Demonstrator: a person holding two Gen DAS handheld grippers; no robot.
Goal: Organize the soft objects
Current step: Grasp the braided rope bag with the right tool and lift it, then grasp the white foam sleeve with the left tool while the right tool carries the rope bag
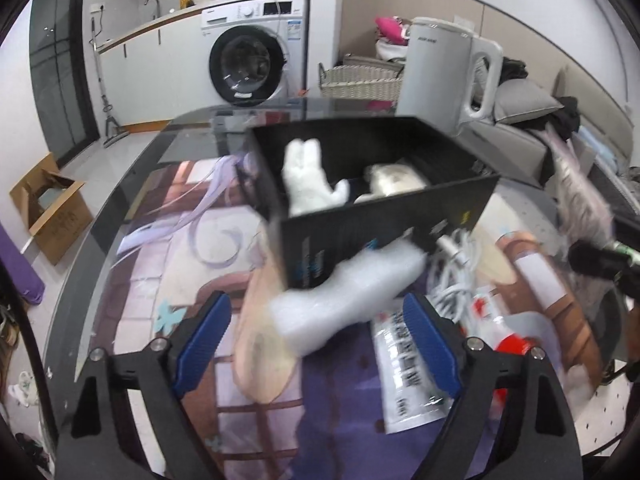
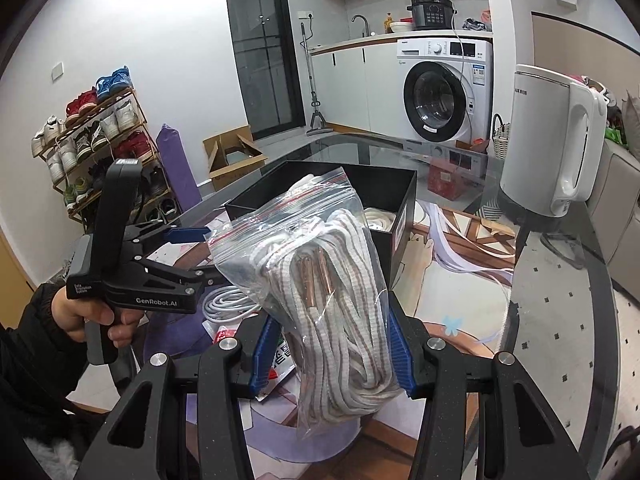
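Between right gripper [image 2: 330, 344] pads, bagged rope [image 2: 332, 300]; left gripper [image 1: 316, 332] open

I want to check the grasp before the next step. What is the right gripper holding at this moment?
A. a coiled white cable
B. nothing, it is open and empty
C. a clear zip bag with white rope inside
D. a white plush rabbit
C: in the right wrist view the right gripper has its blue fingers pressed on both sides of the clear zip bag of white rope.
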